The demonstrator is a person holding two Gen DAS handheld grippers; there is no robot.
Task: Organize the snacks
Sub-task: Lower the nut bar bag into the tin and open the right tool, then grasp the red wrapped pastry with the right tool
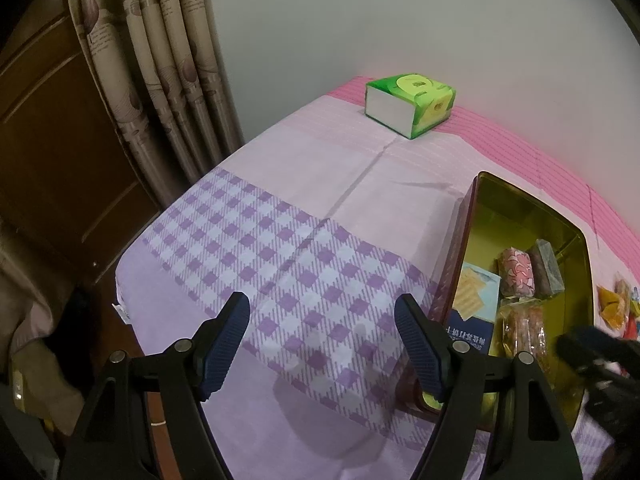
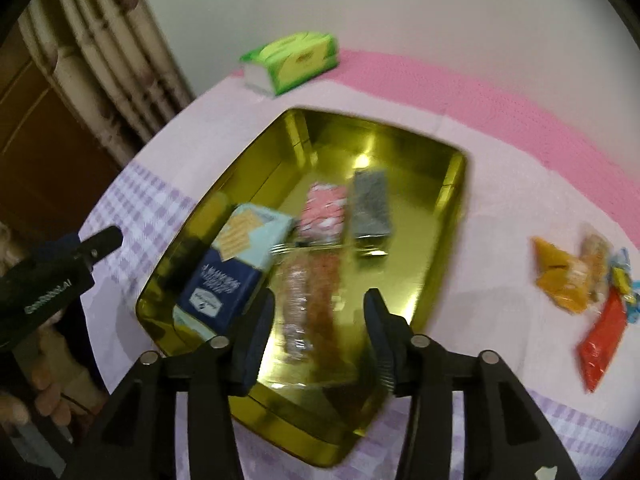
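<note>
Hovering over checked purple cloth, left gripper [image 1: 322, 314] has jaws spread wide, nothing between them. Gold tin [image 2: 452, 216] sits mid-surface holding blue cracker box [image 2: 224, 280], pink packet [image 2: 324, 214], grey packet [image 2: 370, 204] and clear-wrapped snack [image 2: 308, 300]. Right gripper [image 2: 320, 316] hangs above the tin, jaws parted, empty. Loose snacks [image 2: 584, 280] lie on the cloth, right of the tin.

Our left gripper [image 1: 322, 330] and right gripper [image 2: 320, 322] share black arms, silver rivets and ribbed dark-blue pads; white lettering at nine o'clock marks one body.
</note>
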